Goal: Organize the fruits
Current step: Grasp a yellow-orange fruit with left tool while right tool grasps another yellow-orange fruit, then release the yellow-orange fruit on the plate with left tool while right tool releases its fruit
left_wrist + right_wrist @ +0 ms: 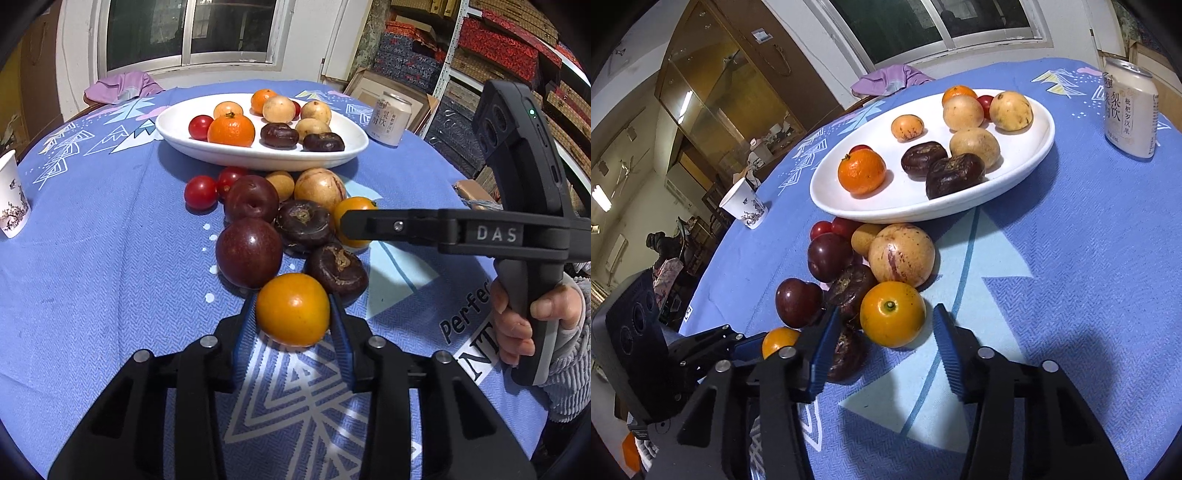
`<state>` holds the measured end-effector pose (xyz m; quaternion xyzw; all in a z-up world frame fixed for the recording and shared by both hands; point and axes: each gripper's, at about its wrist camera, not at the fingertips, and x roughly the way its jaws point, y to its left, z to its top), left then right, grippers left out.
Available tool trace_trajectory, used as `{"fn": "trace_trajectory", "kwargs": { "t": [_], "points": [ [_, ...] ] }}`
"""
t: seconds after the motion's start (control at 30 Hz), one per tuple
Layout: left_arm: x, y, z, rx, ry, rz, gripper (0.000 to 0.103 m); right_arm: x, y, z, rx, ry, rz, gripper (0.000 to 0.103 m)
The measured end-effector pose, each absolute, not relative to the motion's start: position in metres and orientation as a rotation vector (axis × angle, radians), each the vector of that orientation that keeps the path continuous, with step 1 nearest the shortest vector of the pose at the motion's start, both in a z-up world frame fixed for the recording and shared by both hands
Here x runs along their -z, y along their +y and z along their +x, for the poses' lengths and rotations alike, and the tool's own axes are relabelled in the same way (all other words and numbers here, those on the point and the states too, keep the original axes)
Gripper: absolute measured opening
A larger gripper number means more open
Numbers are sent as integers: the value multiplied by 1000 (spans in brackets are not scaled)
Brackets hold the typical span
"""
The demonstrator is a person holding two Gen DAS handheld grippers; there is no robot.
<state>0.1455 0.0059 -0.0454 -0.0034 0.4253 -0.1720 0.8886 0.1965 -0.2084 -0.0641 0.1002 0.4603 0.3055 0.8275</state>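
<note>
Left gripper pinches a glossy orange tomato low over the cloth. Right gripper straddles a second tomato, green-stemmed; pads not touching. Plums, chestnuts lie beside them, plate behind. Right gripper reads "DAS"; cloth "Perfe".

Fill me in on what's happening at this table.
A person is sorting fruit with a handheld claw in each hand. The left claw is shut on a yellow-orange fruit at the near end of a loose pile on the blue tablecloth. The right claw straddles a second yellow-orange fruit, with a gap at one pad. The white plate behind already holds several fruits.
</note>
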Motion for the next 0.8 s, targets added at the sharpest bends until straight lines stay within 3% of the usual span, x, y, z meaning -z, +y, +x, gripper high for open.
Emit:
{"fn": "trace_trajectory", "kwargs": {
  "t": [0.2, 0.8],
  "points": [
    [45, 6, 146, 357, 882, -6, 38, 66, -208, 197, -637, 970, 205, 38],
    [26, 14, 130, 353, 801, -24, 38, 37, -237, 189, -664, 871, 300, 38]
  ]
}}
